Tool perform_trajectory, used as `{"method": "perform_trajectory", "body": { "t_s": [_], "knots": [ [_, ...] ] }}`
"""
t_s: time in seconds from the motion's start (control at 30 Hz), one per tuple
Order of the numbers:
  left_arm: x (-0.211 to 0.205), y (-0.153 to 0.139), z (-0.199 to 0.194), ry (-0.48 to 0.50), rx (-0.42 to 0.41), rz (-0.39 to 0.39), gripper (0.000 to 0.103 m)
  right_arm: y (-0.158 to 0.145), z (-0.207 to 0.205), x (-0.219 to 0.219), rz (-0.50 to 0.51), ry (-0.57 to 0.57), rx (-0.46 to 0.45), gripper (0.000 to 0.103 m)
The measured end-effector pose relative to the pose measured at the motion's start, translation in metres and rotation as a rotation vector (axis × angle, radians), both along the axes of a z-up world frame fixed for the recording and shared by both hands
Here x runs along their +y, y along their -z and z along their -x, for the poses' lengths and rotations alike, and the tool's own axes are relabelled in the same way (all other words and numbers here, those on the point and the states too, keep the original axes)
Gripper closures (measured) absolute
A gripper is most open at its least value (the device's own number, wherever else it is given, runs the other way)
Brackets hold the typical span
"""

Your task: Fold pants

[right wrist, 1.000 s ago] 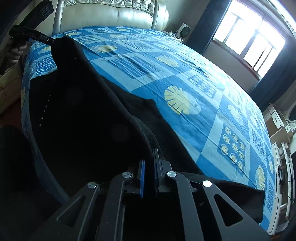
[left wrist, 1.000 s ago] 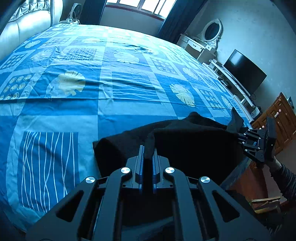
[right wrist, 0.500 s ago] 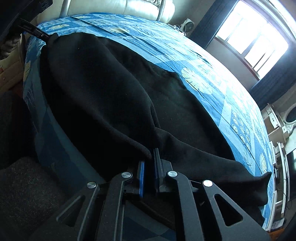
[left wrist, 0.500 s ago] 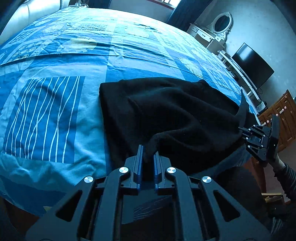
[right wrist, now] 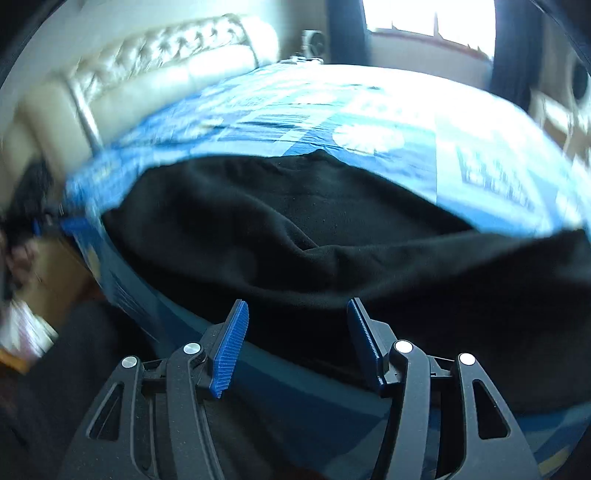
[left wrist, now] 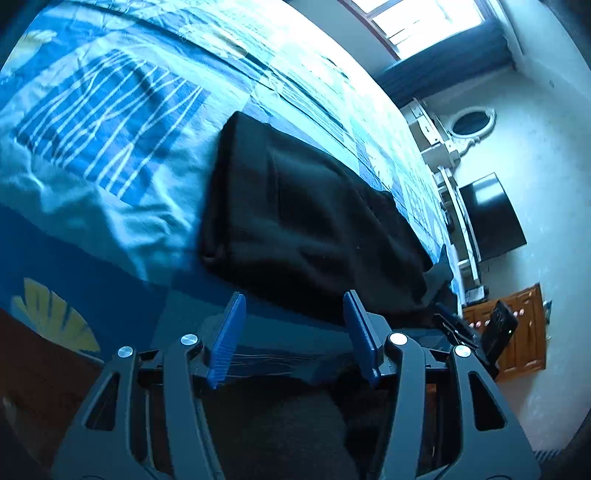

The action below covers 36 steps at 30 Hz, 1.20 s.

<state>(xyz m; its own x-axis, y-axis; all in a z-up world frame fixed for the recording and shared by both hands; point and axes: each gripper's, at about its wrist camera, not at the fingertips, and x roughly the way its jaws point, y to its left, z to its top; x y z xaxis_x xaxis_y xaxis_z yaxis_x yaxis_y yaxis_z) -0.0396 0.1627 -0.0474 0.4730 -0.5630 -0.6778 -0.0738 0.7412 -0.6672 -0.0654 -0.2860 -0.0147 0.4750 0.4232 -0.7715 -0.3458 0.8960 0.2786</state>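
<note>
fingers [left wrist: 227, 334] of left gripper [left wrist: 293, 332] spread wide, empty, just short of the near hem of the black pants [left wrist: 303, 221]. same at right gripper [right wrist: 297, 338]: parted, gripping nothing. probably let go so the cloth settles. pants lying doubled along the near edge of the blue bedspread [left wrist: 110, 147], one end trailing toward the bed's corner. farther off, padded headboard [right wrist: 166, 70], window [left wrist: 424, 22].

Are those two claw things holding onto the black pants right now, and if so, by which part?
Nothing is held. The left gripper and the right gripper are both open, with the pants lying loose on the bed.
</note>
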Motion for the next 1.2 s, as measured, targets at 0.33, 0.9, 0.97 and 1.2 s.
{"method": "perform_trajectory", "body": {
  "t_s": [0.33,0.9,0.97,1.2],
  "knots": [
    [-0.017,0.013,-0.02,-0.125,0.077,0.059,0.05,0.022,-0.012,-0.025,-0.285,0.115,0.186,0.046],
    [-0.036,0.007,-0.035,-0.153,0.112,-0.189,0.095,0.031,-0.027,-0.061,-0.514,0.382,0.312,0.093],
    [-0.032,0.004,-0.035,-0.159,0.1,-0.202,0.095,0.029,-0.021,-0.066,-0.525,0.38,0.311,0.093],
    [-0.01,0.03,-0.03,-0.176,0.123,-0.066,0.095,0.064,-0.01,-0.074,-0.563,0.394,0.393,0.094]
  ]
}}
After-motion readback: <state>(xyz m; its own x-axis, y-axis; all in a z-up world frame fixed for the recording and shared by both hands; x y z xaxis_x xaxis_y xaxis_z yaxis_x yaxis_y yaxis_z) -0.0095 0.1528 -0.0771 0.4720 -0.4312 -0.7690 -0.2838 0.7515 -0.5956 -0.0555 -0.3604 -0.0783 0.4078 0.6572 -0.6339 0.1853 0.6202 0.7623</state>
